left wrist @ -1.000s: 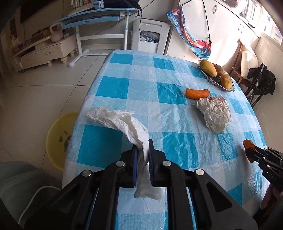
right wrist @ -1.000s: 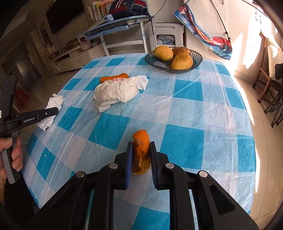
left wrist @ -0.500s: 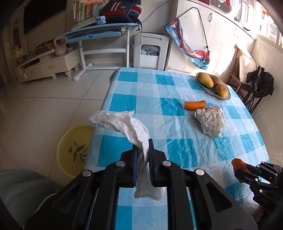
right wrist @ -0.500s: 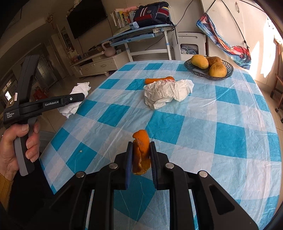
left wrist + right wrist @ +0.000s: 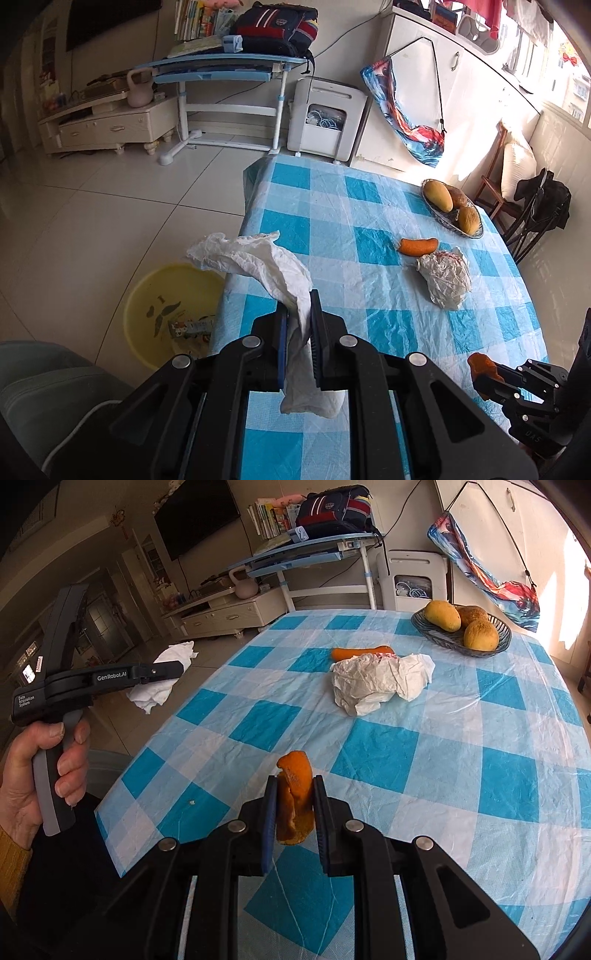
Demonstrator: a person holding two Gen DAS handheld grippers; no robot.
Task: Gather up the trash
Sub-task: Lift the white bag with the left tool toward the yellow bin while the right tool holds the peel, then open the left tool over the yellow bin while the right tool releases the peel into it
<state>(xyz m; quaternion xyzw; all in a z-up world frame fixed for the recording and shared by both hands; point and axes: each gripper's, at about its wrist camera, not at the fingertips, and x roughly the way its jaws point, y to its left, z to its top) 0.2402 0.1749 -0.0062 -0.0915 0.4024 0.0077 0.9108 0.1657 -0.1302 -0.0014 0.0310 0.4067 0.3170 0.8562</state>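
A table covered by a blue-and-white checked cloth; a crumpled white wrapper, a carrot touching it and, farther right, a fruit bowl are seen on it.

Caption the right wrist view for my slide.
Right gripper clamps curled orange peel above blue-checked table; left gripper holds crumpled white tissue.
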